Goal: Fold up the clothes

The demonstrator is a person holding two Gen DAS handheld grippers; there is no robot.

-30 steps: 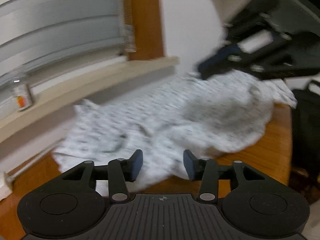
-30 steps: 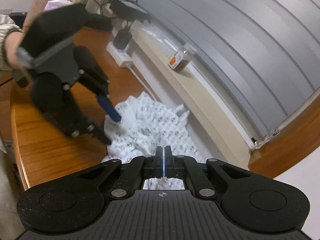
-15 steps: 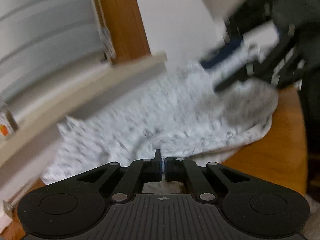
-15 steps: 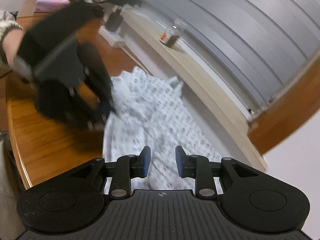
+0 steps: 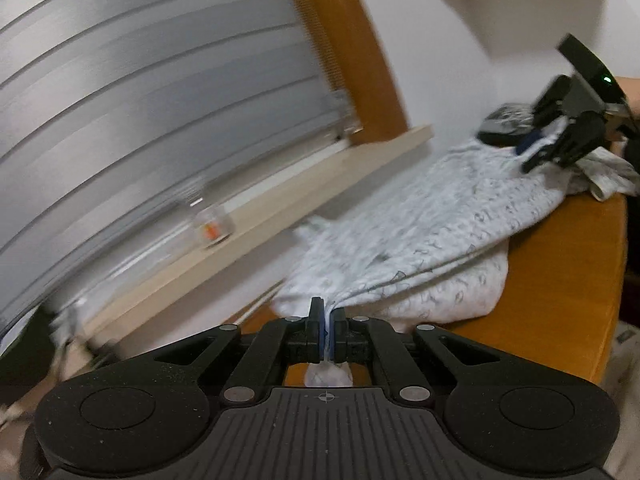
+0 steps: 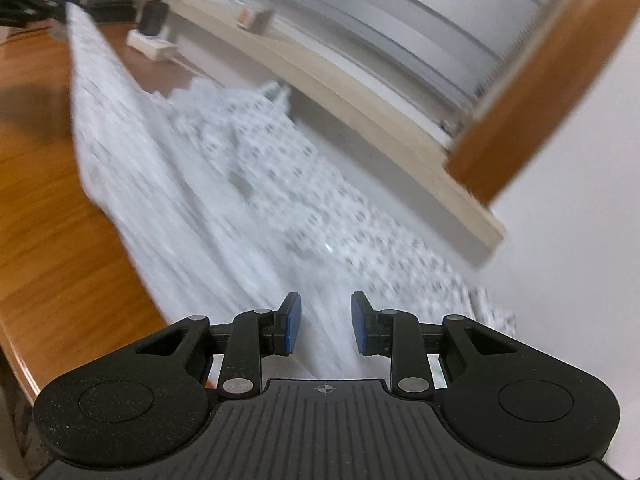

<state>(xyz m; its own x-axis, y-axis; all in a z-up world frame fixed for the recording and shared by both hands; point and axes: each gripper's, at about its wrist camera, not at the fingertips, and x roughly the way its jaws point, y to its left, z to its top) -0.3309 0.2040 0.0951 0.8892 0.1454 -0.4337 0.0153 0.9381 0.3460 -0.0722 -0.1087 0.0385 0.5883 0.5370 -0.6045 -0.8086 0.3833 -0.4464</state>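
Pinching a fold of the white patterned garment (image 5: 420, 232) between closed pads at bottom centre of its own view, the left gripper (image 5: 327, 334) pulls the cloth taut across the wooden table (image 5: 560, 280). Only that view shows the right gripper (image 5: 532, 148) at far right, while the right wrist view shows its blue pads (image 6: 292, 326) apart, gripping nothing, above the blurred cloth.
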